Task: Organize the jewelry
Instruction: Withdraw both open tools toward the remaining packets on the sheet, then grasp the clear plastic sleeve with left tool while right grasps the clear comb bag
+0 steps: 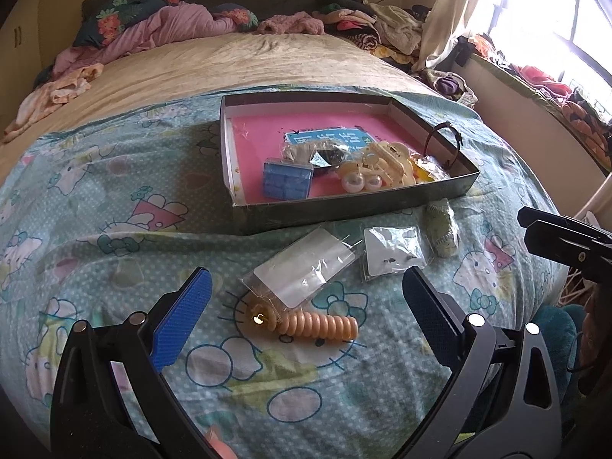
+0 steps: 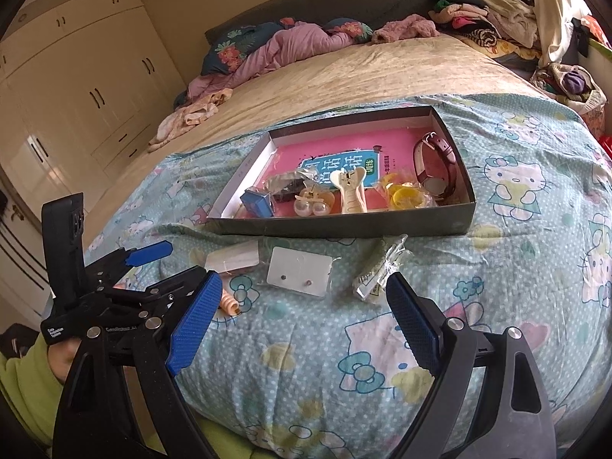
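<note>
Jewelry items still outside the box lie in a row on the bed's patterned cover: a peach coil hair tie (image 1: pixel 319 326) nearest you, a clear sleeve with a blank white card (image 1: pixel 304 266), an earring card (image 1: pixel 394 253) carrying 2 small studs, and a crumpled green packet (image 1: pixel 443 231). Just beyond them sits the shallow box (image 1: pixel 244 206), already holding a blue case (image 1: pixel 287 180), a pearl clip (image 1: pixel 363 181), a cream claw clip (image 2: pixel 352 191), yellow rings (image 2: pixel 405 197) and a watch (image 2: pixel 436 164).

Your left gripper (image 1: pixel 306 325) hangs over the hair tie with its jaws wide and nothing between the pads. Your right gripper (image 2: pixel 302 329) is likewise wide open and empty, short of the earring card.

To do this step well, bring the left jaws down so they straddle the coil across its narrow side, then close gently; the soft cover will give, so press lightly. Lift flat packets by an edge.

The hair tie is mostly hidden in the right wrist view behind the left gripper. What the green packet and the foil bag (image 1: pixel 306 155) contain cannot be made out.
</note>
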Demonstrator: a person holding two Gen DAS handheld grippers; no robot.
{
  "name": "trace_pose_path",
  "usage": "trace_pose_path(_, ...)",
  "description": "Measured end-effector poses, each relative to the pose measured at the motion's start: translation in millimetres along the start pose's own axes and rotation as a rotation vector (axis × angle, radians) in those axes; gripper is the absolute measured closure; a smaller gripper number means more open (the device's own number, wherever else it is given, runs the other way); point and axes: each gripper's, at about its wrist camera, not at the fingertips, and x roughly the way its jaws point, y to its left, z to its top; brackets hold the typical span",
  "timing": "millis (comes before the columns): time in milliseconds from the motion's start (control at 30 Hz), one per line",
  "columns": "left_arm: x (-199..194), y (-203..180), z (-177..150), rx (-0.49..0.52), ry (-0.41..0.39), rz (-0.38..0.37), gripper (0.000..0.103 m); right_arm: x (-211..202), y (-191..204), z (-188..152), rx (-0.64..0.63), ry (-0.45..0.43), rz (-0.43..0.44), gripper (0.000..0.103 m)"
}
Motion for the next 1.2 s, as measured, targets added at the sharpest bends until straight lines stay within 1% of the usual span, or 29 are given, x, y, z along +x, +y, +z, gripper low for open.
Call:
trace_pose_path(267, 25, 5, -2, 0.028, 0.046, 0.024, 0.010, 13, -11, -4, 0.024, 0.030, -0.015, 0.017)
trace_pose_path(500, 43, 8, 3, 0.056, 0.070, 0.012, 0.010, 29, -28, -8, 0.078, 0.075, -0.042, 0.017)
trace_pose_path(567, 47, 7, 3, 0.069, 0.080, -0.001, 0.015, 34, -33, -9, 0.094, 0.083, -0.049, 0.017)
trace_pose_path(633, 52, 5, 2, 0.082, 0.092, -0.008, 0.027, 40, -38, -9, 0.111, 0.094, -0.051, 0.017)
trace_pose_path(767, 58, 1, 1, 0.100, 0.098, -0.023, 0.037, 54, -48, -8, 0.132, 0.124, -0.054, 0.017)
trace_pose_path(833, 59, -1, 1, 0.107, 0.098, -0.039, 0.044, 63, -52, -7, 0.147, 0.136, -0.049, 0.017)
trace_pose_path(867, 60, -3, 1, 0.110, 0.099, -0.045, 0.046, 67, -55, -6, 0.155, 0.142, -0.040, 0.018)
trace_pose_path(900, 60, -4, 1, 0.113, 0.098, -0.047, 0.051, 71, -57, -5, 0.162, 0.151, -0.034, 0.025)
trace_pose_path(967, 60, -4, 2, 0.110, 0.094, -0.057, 0.059, 79, -62, -3, 0.179, 0.157, -0.023, 0.033)
trace_pose_path(1000, 61, -4, 3, 0.107, 0.092, -0.061, 0.066, 81, -64, -1, 0.185, 0.156, -0.021, 0.036)
trace_pose_path(1033, 61, -4, 4, 0.102, 0.092, -0.069, 0.069, 84, -65, 1, 0.189, 0.155, -0.016, 0.037)
trace_pose_path(1100, 61, -4, 4, 0.099, 0.093, -0.074, 0.070, 90, -66, 4, 0.192, 0.163, -0.028, 0.042)
trace_pose_path(1200, 60, -6, 4, 0.095, 0.084, -0.074, 0.071, 99, -67, 8, 0.182, 0.161, -0.036, 0.046)
